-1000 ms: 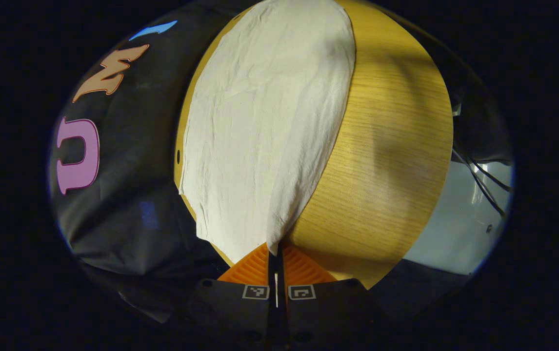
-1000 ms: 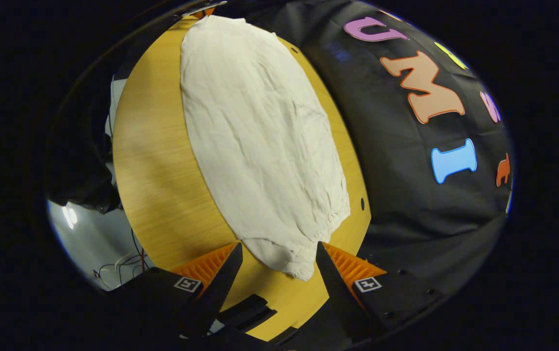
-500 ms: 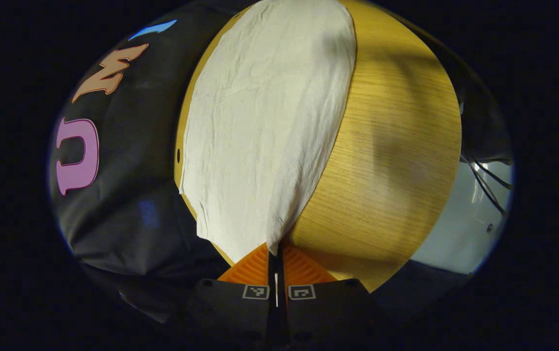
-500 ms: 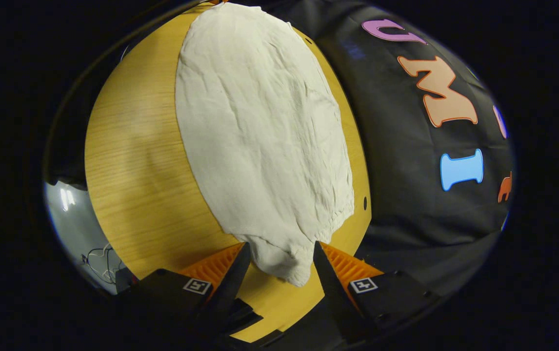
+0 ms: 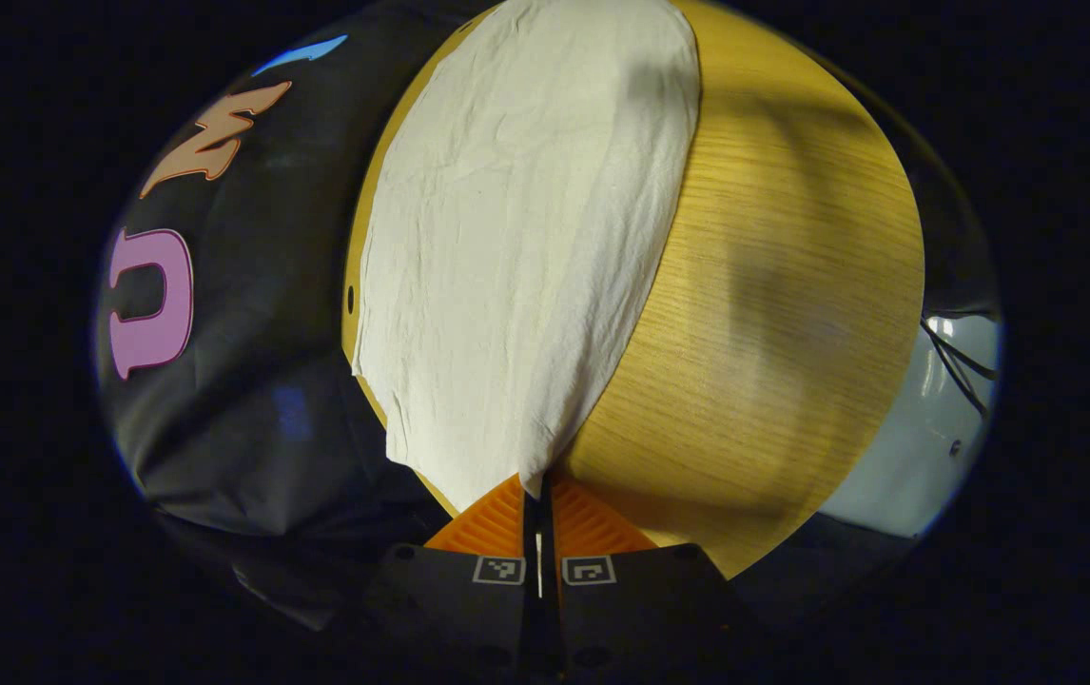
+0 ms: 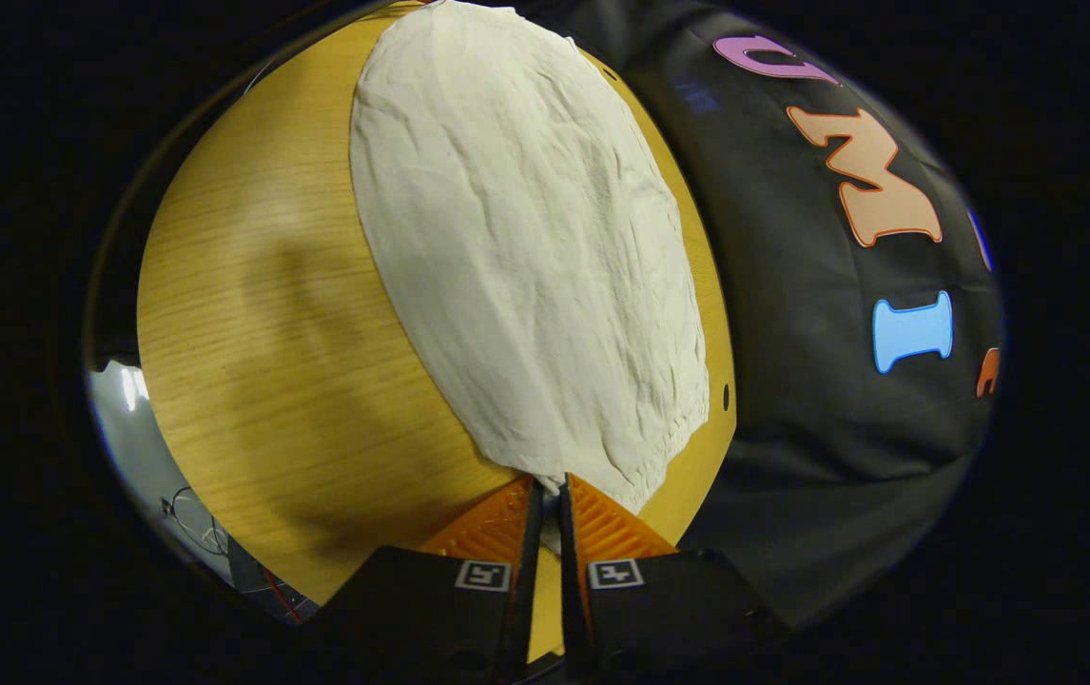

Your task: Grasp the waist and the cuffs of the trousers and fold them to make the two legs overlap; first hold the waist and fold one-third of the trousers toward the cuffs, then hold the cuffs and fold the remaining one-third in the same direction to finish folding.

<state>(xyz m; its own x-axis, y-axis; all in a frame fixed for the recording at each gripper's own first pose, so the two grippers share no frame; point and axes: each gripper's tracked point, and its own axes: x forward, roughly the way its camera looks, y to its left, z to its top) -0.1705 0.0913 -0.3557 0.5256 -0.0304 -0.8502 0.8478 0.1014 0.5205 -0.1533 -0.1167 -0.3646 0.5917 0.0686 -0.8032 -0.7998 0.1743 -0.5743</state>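
**Both grippers pinched on near corners of the trousers**

Left gripper view: left gripper [image 5: 537,490] closed, fingers pressed together with a corner of the white trousers [image 5: 516,247] caught between the tips. Cloth runs from that corner away to the far end of the wooden table [image 5: 773,314], lying flat, lightly wrinkled. Trousers sit toward the left side of the tabletop in this view, left edge close along the table edge next to the booth wall [image 5: 250,362]; bare wood to the right. A small dark hole [image 5: 350,305] in the tabletop just beside the cloth's left edge. A soft shadow falls across the bare wood. Pale floor [image 5: 897,447] with some cables [image 5: 959,366] past the right table edge.

Right gripper view: right gripper [image 6: 545,490] nearly closed, narrow gap, fingers pinching the near end of the trousers [image 6: 526,238]; a bit of cloth sits between the tips. This end is puckered and gathered, probably the waist, hard to confirm from the fisheye. Cloth spreads from the grip to the far end of the table [image 6: 260,314], here toward the right side, its right edge near the table edge by the booth wall [image 6: 821,381]. Another small hole [image 6: 726,390] just beside the cloth's right edge. Bare wood on the left, shadowed. Floor [image 6: 141,428] and thin wires [image 6: 193,528] low left.

Trousers are flat on the table, only the pinched corners slightly raised.
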